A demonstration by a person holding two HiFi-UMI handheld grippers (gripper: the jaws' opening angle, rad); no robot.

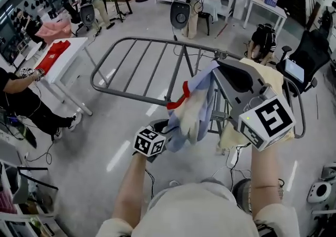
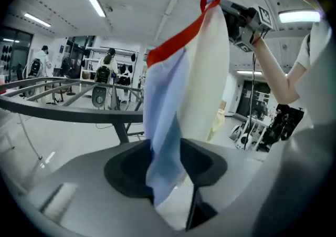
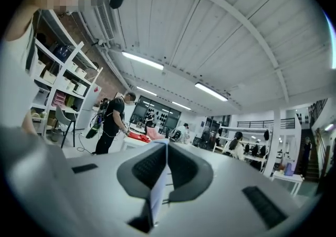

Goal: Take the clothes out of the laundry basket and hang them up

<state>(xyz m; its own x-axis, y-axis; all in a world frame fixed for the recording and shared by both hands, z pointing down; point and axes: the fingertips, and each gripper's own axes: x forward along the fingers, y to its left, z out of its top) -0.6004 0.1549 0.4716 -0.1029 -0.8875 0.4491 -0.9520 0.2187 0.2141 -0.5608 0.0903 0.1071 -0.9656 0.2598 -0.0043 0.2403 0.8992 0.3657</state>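
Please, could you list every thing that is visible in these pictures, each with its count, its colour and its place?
drying rack: one, grey metal, on the floor in front of the person
garment: one, light blue and cream with red trim, held up in front of the rack
cloth: one, pale yellow, at the rack's right end
table: one, white, far left
red cloth: one, on the table
office chair: one, black, far right
people: several, around the room's edges
left hand-held gripper: one, grey, jaws apart around the garment's lower part
right hand-held gripper: one, grey, shut on the garment's edge
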